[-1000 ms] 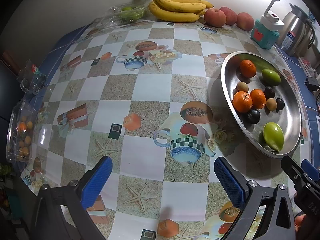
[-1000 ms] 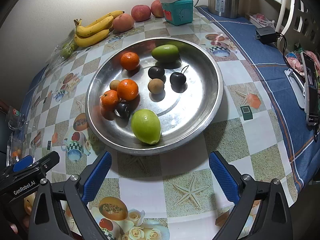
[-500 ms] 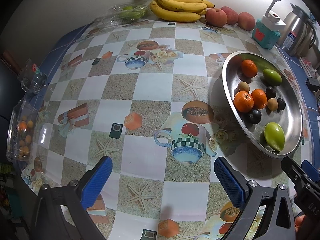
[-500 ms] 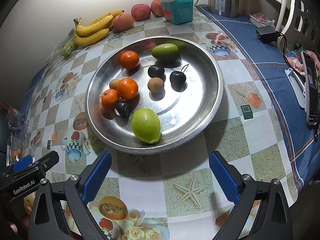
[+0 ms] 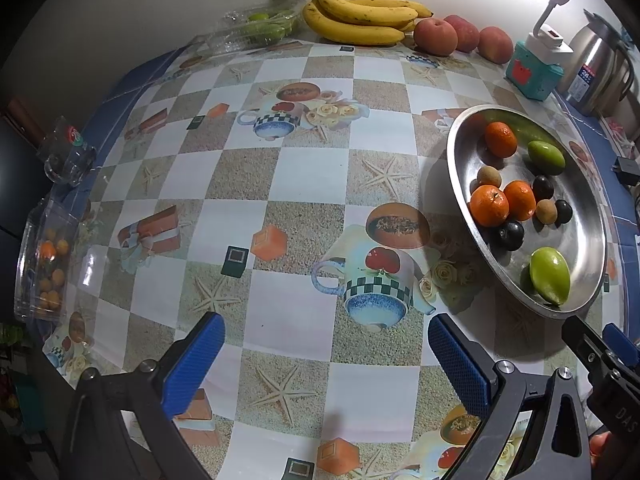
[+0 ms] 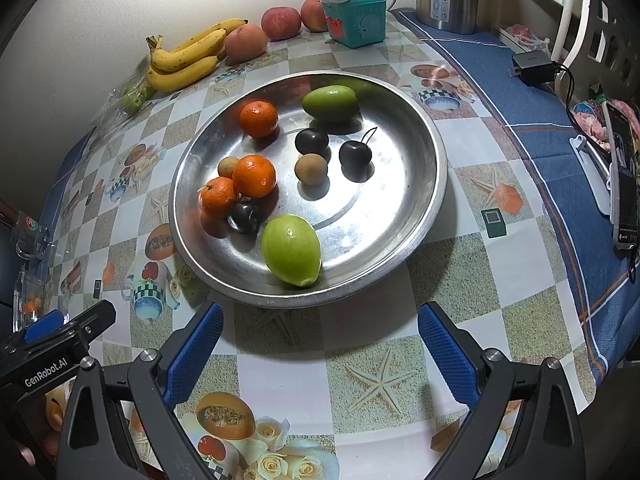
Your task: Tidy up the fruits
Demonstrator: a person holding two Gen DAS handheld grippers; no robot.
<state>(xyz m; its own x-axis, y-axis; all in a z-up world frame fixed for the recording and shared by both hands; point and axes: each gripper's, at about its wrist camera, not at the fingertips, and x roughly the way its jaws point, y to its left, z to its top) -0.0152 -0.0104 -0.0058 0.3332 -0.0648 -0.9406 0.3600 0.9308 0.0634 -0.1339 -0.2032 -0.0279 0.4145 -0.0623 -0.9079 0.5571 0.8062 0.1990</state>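
Mixed fruit in steel tray (image 6: 416, 216) on the desk (image 6: 472, 288): three oranges, one at far side (image 6: 258, 118), two touching at left (image 6: 254, 175) (image 6: 218, 197); two green mangoes, one at far rim (image 6: 330, 102), one at near rim (image 6: 291, 255); three dark cherries (image 6: 354, 154) (image 6: 311, 142) (image 6: 243, 218); two brown longans (image 6: 311, 168) (image 6: 228, 167). Kinds interleaved, not grouped. Outside tray along the wall: bananas (image 5: 360, 20), peaches (image 5: 435, 37), clear pack of green fruit (image 5: 260, 28); clear box of small orange fruit (image 5: 44, 264) at left desk edge. Right tongs (image 6: 320, 338) spread wide, holding nothing, just short of near tray rim, lined up on near mango. Left tongs (image 5: 326, 350) likewise wide and empty, over bare tablecloth left of tray. Could be mid-sort or a finished pile in one tray; can't tell from this. If picking from tray: take near mango across its short axis, close slowly since curved skin slips on pads, lift clear of raised rim before traversing. Avoid nudging left cluster: round, likely to roll on polished steel. Cherries and longans small: centre pads carefully, light squeeze.
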